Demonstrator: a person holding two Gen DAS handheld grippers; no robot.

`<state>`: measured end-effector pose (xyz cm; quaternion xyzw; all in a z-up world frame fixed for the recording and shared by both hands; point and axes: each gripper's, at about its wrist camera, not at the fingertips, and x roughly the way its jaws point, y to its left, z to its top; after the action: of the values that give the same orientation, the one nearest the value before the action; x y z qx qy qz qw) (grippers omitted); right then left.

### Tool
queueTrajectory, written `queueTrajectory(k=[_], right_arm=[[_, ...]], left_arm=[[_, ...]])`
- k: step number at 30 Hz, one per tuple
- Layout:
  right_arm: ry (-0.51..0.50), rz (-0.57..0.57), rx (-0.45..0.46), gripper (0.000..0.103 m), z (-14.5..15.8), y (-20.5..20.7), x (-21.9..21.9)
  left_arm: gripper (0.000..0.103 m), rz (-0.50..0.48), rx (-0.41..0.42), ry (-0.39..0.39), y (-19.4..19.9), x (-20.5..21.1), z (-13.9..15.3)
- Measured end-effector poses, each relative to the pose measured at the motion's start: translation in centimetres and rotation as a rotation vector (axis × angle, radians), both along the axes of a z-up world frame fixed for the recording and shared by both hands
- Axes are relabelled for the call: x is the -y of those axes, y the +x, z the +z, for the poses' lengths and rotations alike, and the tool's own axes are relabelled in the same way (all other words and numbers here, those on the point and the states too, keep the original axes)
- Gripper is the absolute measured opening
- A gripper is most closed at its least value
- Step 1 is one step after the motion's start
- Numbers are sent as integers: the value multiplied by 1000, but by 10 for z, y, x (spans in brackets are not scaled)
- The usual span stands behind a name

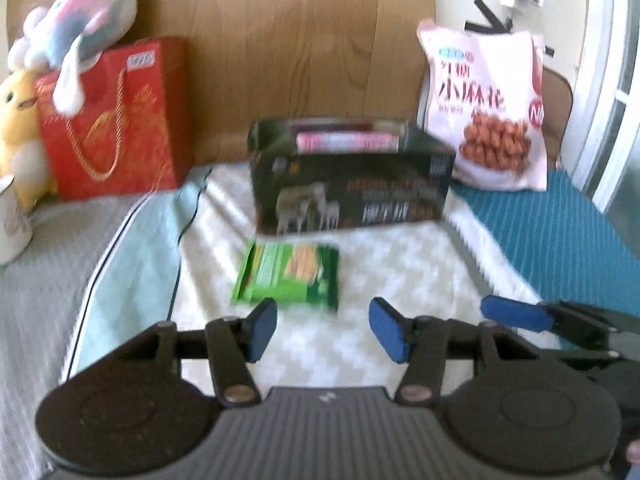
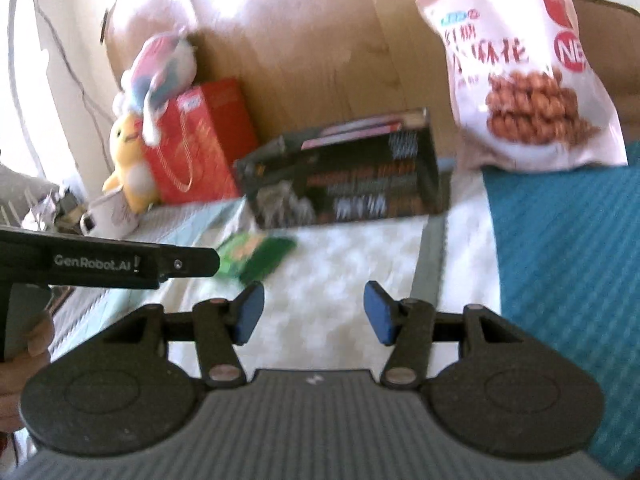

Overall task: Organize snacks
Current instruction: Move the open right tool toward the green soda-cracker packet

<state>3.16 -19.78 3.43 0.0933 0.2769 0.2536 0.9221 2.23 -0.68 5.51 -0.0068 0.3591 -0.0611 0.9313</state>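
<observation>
A green snack packet (image 1: 289,276) lies flat on a white patterned cloth (image 1: 360,280), just ahead of my open, empty left gripper (image 1: 323,328). Behind it stands a dark open box (image 1: 348,184) with a pink packet (image 1: 347,141) inside. A large pink-and-white snack bag (image 1: 486,112) leans at the back right. In the right wrist view the green packet (image 2: 256,258) lies ahead and left of my open, empty right gripper (image 2: 314,312), with the dark box (image 2: 344,176) and the snack bag (image 2: 528,80) beyond. The left gripper's body (image 2: 120,264) partly hides the packet.
A red gift bag (image 1: 116,120) with plush toys (image 1: 76,28) stands at the back left, a white mug (image 1: 12,224) beside it. A teal mat (image 1: 560,240) lies on the right. A wooden board (image 1: 280,40) closes the back.
</observation>
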Motion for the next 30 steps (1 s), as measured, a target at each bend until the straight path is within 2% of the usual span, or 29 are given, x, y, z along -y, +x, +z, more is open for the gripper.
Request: queueTrajectory(k=[7,13,16,19,30], right_arm=[[-55,17,-13,58,-8,-33,-13],[-112,35,2,58,-9,-48,-27],[-137,45,9,59,-9,-51,-35],[-150,54,14,63,-8,-50,-43],[-177,61,31,68,-9,-48,-58]], left_arm=[[54,33,-19,4,-32,-17,-19],[56,67,-19,-9,-44,-37,-26],[56,92,-27,-18,-43,-48,-34],[59,105,-7,-6,-45,-56,-35],[63,125,45,27,-43,-70,-42]])
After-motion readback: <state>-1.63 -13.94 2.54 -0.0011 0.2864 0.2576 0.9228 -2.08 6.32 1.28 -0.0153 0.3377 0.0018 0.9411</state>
